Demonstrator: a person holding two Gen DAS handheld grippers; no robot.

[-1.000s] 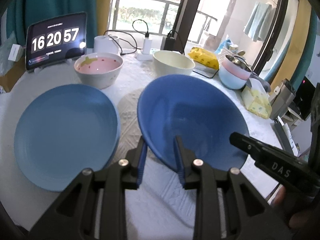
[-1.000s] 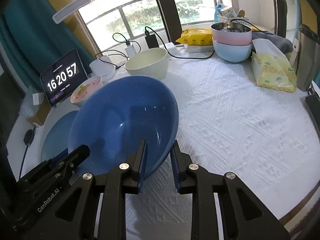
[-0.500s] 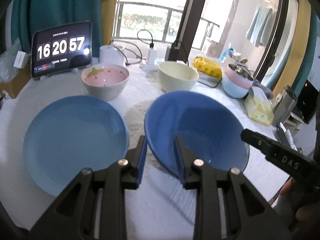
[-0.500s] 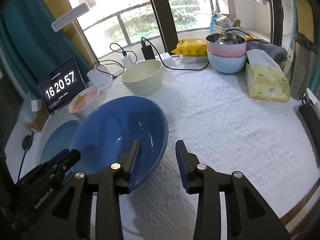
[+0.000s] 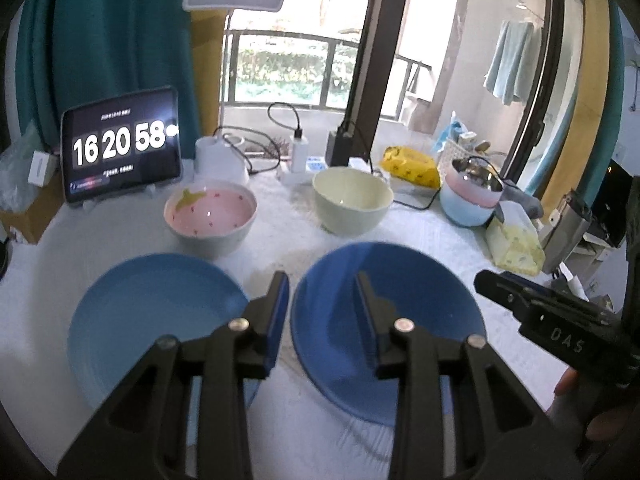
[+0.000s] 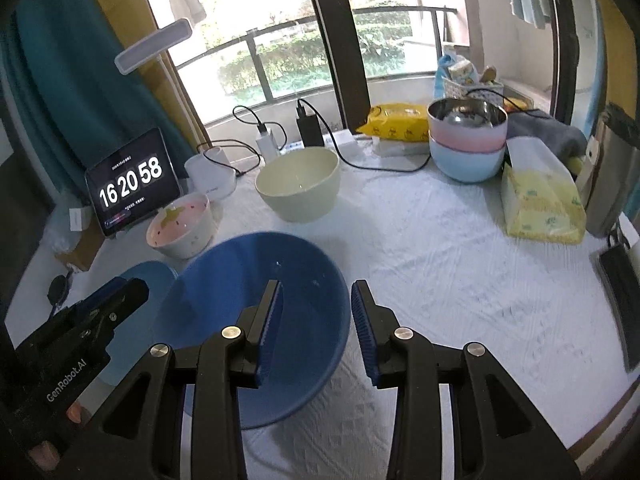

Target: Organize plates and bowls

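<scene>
A dark blue bowl [image 5: 400,320] [image 6: 240,300] sits upright on the white tablecloth, right of a light blue plate [image 5: 160,312] [image 6: 148,276]. My left gripper [image 5: 322,292] hovers above the bowl's left rim. Its jaws are opening and its pads stand clear of the rim. My right gripper [image 6: 316,300] hangs open over the bowl's right rim without touching it. Each gripper also shows in the other's view: the right gripper [image 5: 492,280] and the left gripper [image 6: 128,292]. Behind stand a pink bowl [image 5: 210,216] [image 6: 180,228] and a cream bowl [image 5: 352,200] [image 6: 298,184].
A stack of pink and pale blue bowls [image 6: 468,140] with a steel one on top stands at the back right, beside a yellow tissue pack [image 6: 540,208]. A tablet clock [image 5: 120,148], a lamp base, chargers and cables line the back edge. The tablecloth [image 6: 460,300] is bare to the right.
Both grippers have let go of the dark blue bowl, first the right and then the left. They rose and drew back. The bowl, earlier tilted between them, now rests level on the cloth.
</scene>
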